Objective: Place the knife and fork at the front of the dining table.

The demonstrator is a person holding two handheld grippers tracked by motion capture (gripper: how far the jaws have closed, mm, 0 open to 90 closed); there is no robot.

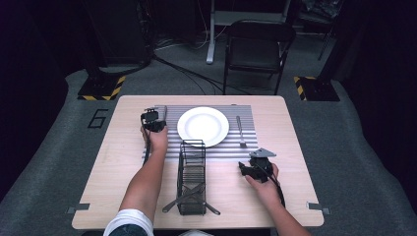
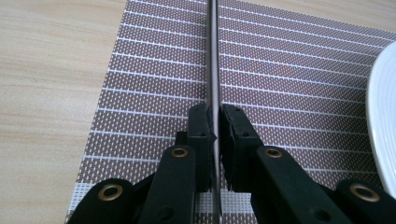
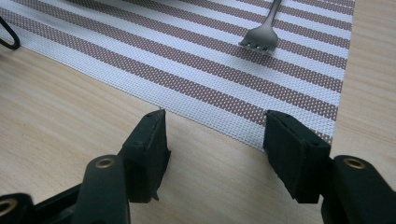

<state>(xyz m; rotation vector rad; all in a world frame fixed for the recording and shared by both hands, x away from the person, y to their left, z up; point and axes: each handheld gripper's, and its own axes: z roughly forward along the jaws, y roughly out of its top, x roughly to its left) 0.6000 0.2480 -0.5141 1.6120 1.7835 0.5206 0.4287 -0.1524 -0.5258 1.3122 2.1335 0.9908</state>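
You could read just one mark: a dark numeral "6" (image 1: 99, 118) stood on the grey floor mat (image 1: 59, 147), just left of the counter's (image 1: 128, 162) far left corner. Nothing legible showed on the counter itself or in either gripper view.

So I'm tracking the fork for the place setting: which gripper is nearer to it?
Right. The right gripper rests open on the table just short of the fork; the left gripper is across the plate, holding a knife.
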